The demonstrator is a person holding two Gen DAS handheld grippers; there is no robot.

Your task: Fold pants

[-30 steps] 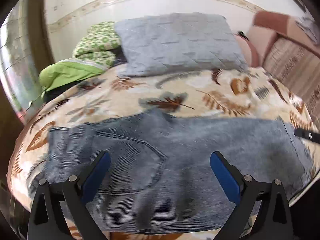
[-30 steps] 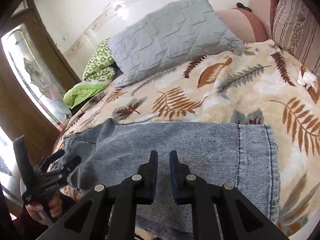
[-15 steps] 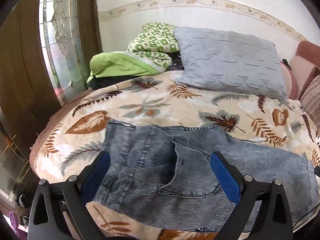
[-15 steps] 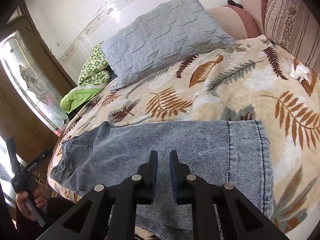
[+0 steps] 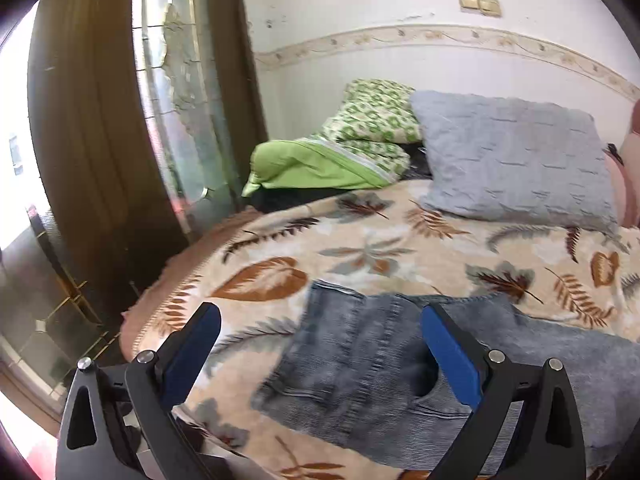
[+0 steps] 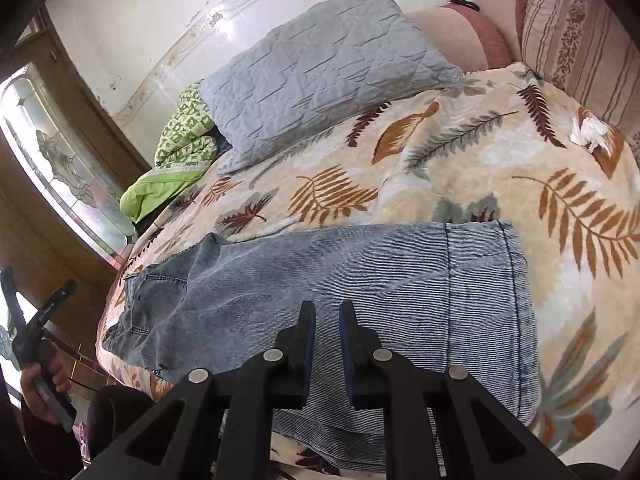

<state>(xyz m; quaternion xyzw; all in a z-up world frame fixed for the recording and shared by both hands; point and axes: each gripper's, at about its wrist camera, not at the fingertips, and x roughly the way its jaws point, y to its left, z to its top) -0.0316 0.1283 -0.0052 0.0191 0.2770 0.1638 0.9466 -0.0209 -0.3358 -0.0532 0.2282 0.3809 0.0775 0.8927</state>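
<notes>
Grey-blue denim pants (image 6: 328, 284) lie flat on the leaf-patterned bed, waistband to the left, leg hems to the right. In the left wrist view the waistband end (image 5: 360, 360) lies below my left gripper (image 5: 320, 336), which is open and empty above the bed's left corner. My right gripper (image 6: 324, 320) is nearly shut with a narrow gap, empty, hovering over the near edge of the pant legs. The left gripper also shows in the right wrist view (image 6: 36, 328), held off the bed's left side.
A grey quilted pillow (image 6: 320, 64) and a green folded blanket (image 5: 332, 152) lie at the back of the bed. A striped cushion (image 6: 580, 32) stands at the right. A wooden door with glass (image 5: 180, 100) is at the left. A white crumpled tissue (image 6: 588, 132) lies on the blanket.
My left gripper has swung left and back, away from over the pants toward the bed's left corner. My right gripper has pulled back slightly and stays nearly shut.
</notes>
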